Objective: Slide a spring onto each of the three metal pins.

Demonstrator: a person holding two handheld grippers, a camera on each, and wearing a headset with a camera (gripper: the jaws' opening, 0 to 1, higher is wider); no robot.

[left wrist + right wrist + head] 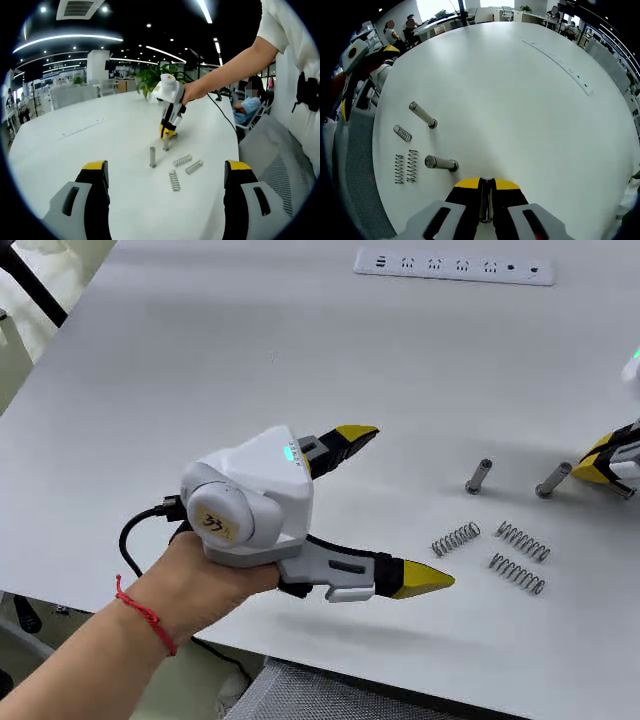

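the left gripper (408, 505) hovers with jaws spread wide and empty, while the right gripper (487, 185) pinches a short silver metal pin (486, 209) near three coiled wire springs (521, 541).

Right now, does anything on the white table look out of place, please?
Nothing looks damaged or spilled. Two metal pins stand upright, three coiled wire springs lie loose beside them; the only oddity is the third pin, clamped in the right gripper.

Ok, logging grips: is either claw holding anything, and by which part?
Right claw pinches a metal pin by its shaft; left claw holds nothing.
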